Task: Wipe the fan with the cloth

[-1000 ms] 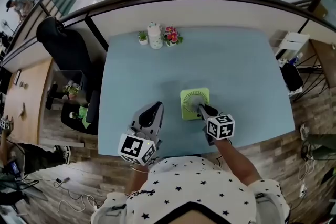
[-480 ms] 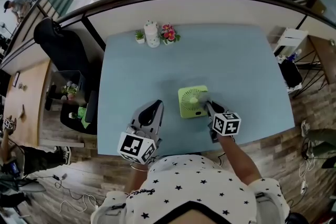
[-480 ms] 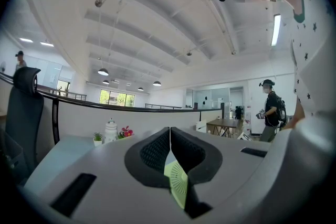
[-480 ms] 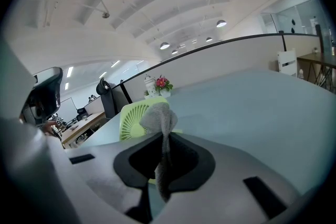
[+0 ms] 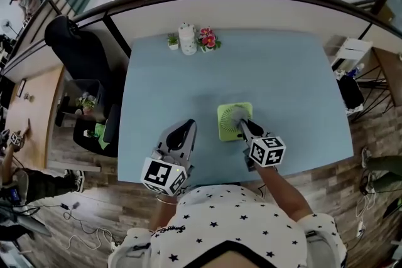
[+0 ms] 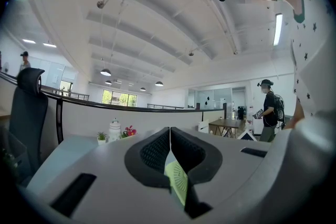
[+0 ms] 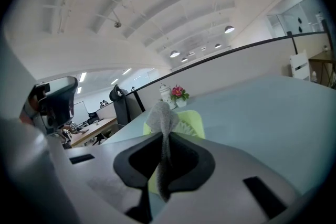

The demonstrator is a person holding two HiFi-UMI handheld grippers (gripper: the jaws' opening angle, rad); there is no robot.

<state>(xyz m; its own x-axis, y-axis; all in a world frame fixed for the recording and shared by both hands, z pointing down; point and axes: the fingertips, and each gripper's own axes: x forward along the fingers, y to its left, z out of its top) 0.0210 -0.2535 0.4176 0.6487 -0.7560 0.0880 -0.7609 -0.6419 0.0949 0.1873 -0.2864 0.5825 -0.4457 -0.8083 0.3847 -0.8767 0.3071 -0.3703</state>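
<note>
Blue surface [image 5: 289, 72] spreads out ahead of both my grippers. Green fan [image 5: 227, 115] sits on it w/ grille facing up, right under the tips of my R gripper [image 5: 243, 127] and off to the right of my L gripper [image 5: 181, 132]. R fingers clamped on grey cloth [image 7: 161, 115]. Its wad sticks out past the tips, over the fan's face; contact can't be told. L fingers pressed together, nothing btwn them, near the surface's front edge. White jar [image 5: 186, 42] & small plant pots [image 5: 207, 42] far ahead, by the far edge.
</note>
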